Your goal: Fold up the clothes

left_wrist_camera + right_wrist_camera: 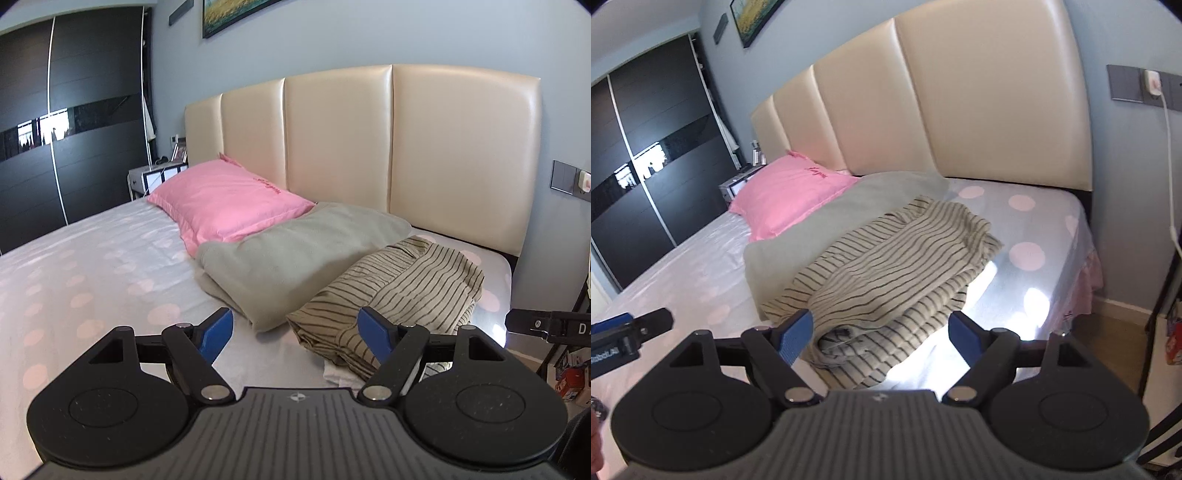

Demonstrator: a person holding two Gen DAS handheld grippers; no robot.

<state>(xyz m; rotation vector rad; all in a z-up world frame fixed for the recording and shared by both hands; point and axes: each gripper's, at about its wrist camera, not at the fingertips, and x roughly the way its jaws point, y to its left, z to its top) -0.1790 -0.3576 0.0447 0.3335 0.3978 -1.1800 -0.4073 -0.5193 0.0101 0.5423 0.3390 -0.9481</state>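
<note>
Right wrist view, striped garment (886, 266) folded, long axis toward headboard (960, 110), both fingers spread, empty.

This is a bedroom in a home — a bed (92, 266) with a pale polka-dot sheet stands against a padded cream headboard (369, 147). A pink pillow (229, 203) lies at its head, with a folded grey blanket (288, 258) and a striped garment (886, 258) beside it. A dark sliding-door wardrobe (55, 129), a small nightstand (147, 179), a framed picture (236, 14) on the blue-grey wall and a wall socket (1137, 88) complete it — all domestic.
</note>
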